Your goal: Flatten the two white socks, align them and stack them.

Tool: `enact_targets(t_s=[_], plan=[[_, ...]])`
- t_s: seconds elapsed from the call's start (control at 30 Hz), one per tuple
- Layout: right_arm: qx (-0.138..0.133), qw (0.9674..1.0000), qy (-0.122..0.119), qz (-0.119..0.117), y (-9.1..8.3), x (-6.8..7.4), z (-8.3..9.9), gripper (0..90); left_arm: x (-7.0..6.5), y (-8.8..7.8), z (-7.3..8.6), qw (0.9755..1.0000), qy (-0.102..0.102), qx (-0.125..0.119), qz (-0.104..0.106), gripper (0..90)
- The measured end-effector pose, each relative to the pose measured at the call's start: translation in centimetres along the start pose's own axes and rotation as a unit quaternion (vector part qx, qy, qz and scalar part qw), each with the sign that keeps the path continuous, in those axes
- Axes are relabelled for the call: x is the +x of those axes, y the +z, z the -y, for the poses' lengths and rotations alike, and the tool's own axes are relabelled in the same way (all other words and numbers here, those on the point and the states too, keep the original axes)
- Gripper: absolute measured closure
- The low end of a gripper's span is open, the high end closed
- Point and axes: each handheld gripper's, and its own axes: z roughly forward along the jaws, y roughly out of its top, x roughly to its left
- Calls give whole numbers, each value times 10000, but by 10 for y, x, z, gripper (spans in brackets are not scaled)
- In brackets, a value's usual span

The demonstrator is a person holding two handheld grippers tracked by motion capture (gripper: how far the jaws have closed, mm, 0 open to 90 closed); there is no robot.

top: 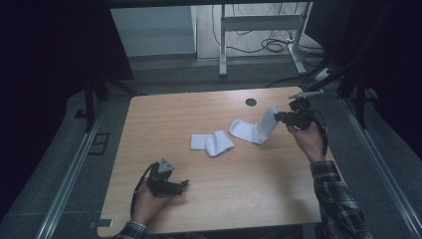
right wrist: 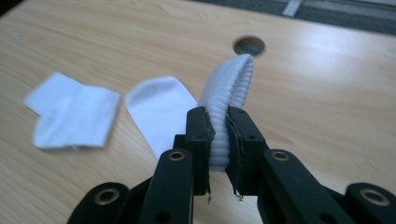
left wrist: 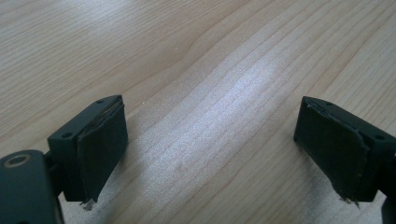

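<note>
Jaws pinching sock cuff (right wrist: 229,100) in right gripper view, second sock (top: 212,142) folded

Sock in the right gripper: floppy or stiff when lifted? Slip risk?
Probably floppy: the sock sags from the right gripper, its toe end resting on the table. Likely light, since one pinch raises the cuff. Slip seems unlikely; the ribbed knit bunches between the pads.

Lab, desk frame (top: 259,30), cables (top: 276,45) (dark curtains)
</note>
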Motion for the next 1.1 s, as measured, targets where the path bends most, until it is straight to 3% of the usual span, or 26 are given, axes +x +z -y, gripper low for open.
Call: enact_targets(t_s=[0.17, 0.43, 0.63, 0.73, 0.93, 1.03, 1.1], plan=[[160, 9995, 197, 163, 2, -23, 30, 779, -1, 1, 0, 10000, -39, -23, -19, 99], [418, 9972, 598, 160, 10, -51, 77, 773, -1, 1, -1, 10000, -22, -8, -29, 99], [739, 9954, 487, 364, 19, -59, 105, 748, 0, 1, -2, 10000, 6, 0, -25, 100], [907, 9942, 404, 418, 23, -61, 111, 706, 0, 2, -2, 10000, -8, -2, -20, 100], [607, 9963, 379, 468, 14, -65, 110, 574, -1, 2, -3, 10000, -61, 3, -41, 105], [537, 9968, 316, 503, 12, -66, 113, 545, -1, 3, -9, 9998, -153, 102, -80, 142], [539, 9967, 324, 508, 11, -68, 114, 528, -1, 4, -14, 9998, -164, 102, 32, 206]])
